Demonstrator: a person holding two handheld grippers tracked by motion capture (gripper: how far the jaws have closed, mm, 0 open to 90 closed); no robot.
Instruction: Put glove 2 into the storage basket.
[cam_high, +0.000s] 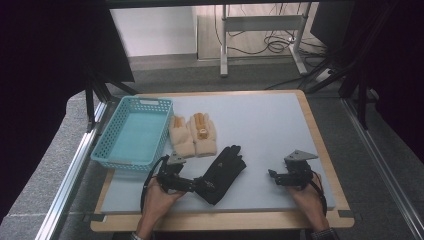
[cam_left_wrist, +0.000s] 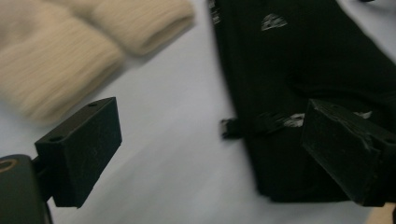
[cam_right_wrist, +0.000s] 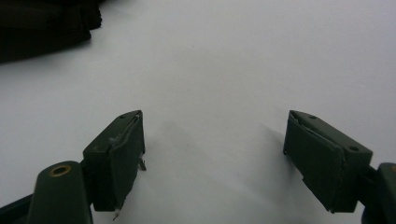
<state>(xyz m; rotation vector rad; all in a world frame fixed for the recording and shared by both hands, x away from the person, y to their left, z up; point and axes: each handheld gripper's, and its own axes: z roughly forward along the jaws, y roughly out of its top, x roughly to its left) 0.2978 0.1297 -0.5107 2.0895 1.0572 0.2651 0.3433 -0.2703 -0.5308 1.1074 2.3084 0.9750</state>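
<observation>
High view: a black glove (cam_high: 224, 172) lies near the table's front edge, cuff toward the left gripper (cam_high: 192, 185), whose jaws gape around that cuff, seemingly poised to pinch. Right gripper (cam_high: 274, 176) rests apart, jaws wide.

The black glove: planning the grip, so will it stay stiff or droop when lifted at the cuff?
The black glove lies flat like thin fabric, so it will probably droop. The open left gripper at its cuff likely finds it light.

Pale grey tabletop (cam_high: 270, 125), turquoise basket (cam_high: 132, 131) at left, cream gloves (cam_high: 192, 135) beside it, black glove (cam_high: 222, 172) nearer front
</observation>
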